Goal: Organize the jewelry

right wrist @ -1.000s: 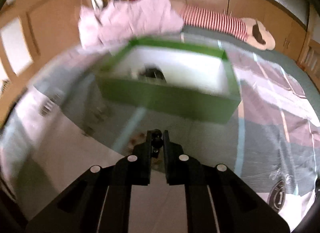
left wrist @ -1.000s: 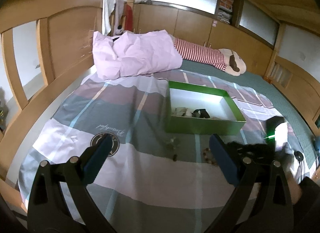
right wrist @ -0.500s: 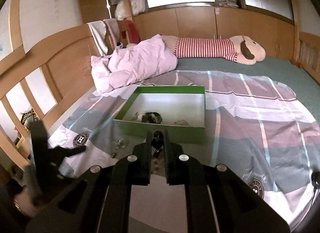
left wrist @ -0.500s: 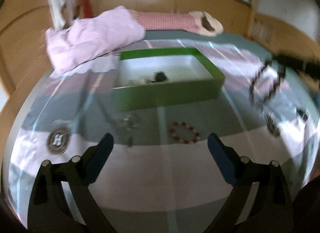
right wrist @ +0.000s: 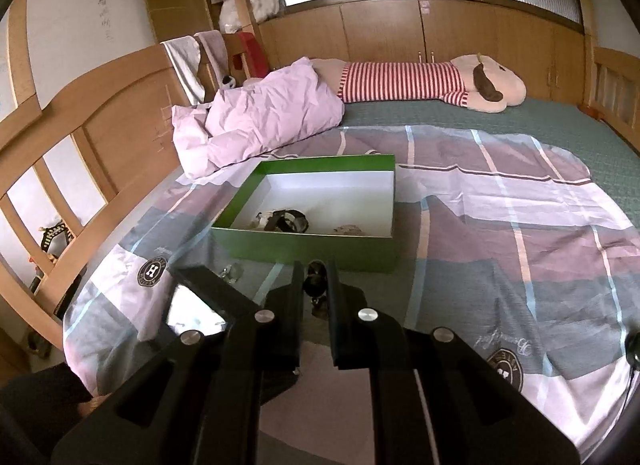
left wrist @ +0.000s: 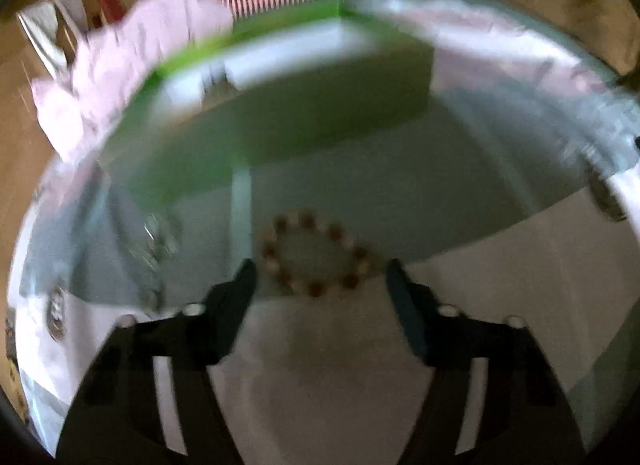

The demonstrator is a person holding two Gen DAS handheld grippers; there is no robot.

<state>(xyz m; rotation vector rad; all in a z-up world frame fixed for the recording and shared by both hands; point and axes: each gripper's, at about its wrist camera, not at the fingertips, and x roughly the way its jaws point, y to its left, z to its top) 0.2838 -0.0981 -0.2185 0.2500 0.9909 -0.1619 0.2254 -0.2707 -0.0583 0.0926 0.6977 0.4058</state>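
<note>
A bead bracelet (left wrist: 316, 255) of brown and pale beads lies on the bedspread in front of a green box (left wrist: 280, 121). My left gripper (left wrist: 320, 273) is open, low over the bed, its fingertips either side of the bracelet; this view is blurred. In the right wrist view my right gripper (right wrist: 316, 281) is shut on a small dark beaded piece (right wrist: 314, 283), held above the bed in front of the green box (right wrist: 308, 245). The box holds a dark bracelet (right wrist: 288, 220) and other small jewelry (right wrist: 350, 230).
A small shiny piece (left wrist: 160, 241) lies left of the bracelet, also in the right wrist view (right wrist: 232, 273). A pink pillow (right wrist: 260, 121) and a striped plush toy (right wrist: 420, 81) lie beyond the box. A wooden bed rail (right wrist: 80, 153) runs along the left.
My left gripper has dropped down and forward to the bead bracelet, which now lies between its fingertips. My right gripper stays shut on its piece, barely moved.
</note>
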